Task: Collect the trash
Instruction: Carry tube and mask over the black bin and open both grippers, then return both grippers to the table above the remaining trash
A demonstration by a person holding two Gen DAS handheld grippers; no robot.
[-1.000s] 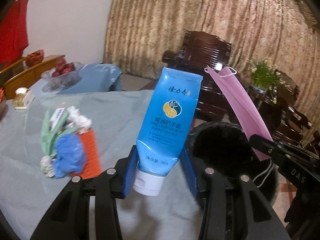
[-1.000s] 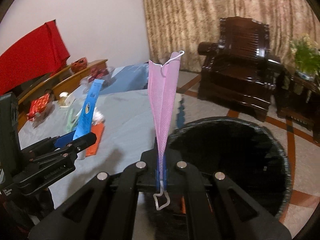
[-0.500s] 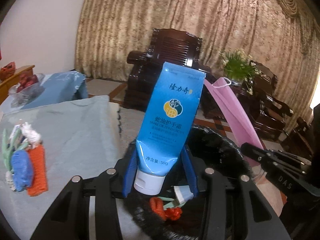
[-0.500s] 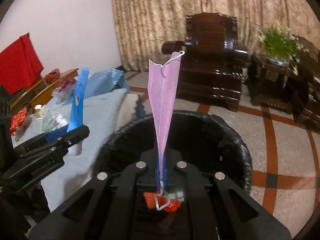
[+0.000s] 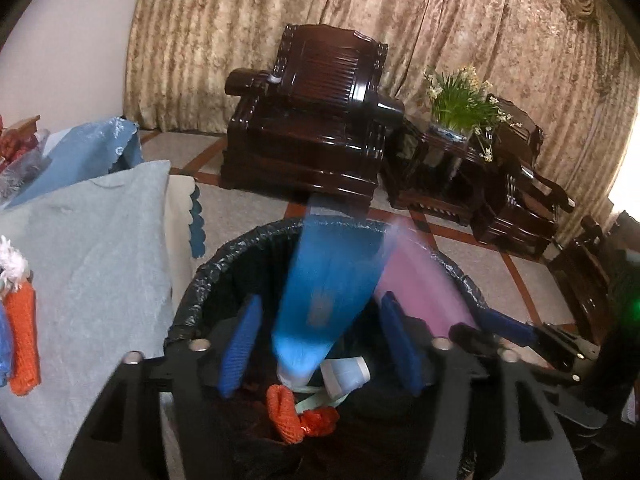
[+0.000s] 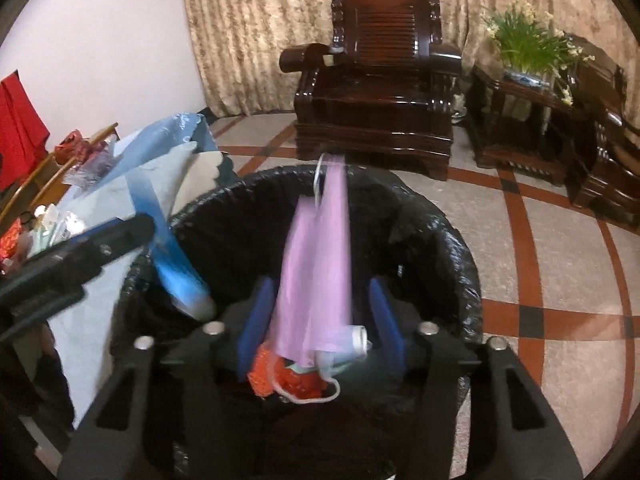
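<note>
Both grippers hang over a bin lined with a black bag. My left gripper is opening; a blue hand-cream tube, blurred, drops cap-down between its spread blue pads without touching them. My right gripper is opening too; a pink face mask falls between its parted pads. Orange netting and a small white tube lie inside the bin.
A table under a pale blue cloth stands left of the bin, with orange netting and other litter on it. Dark wooden armchairs, a side table with a plant, and a tiled floor lie beyond.
Both grippers moved from the table's edge to over the bin and tipped downward. Their jaws spread, releasing the tube and the mask, which now fall blurred toward the bin.
</note>
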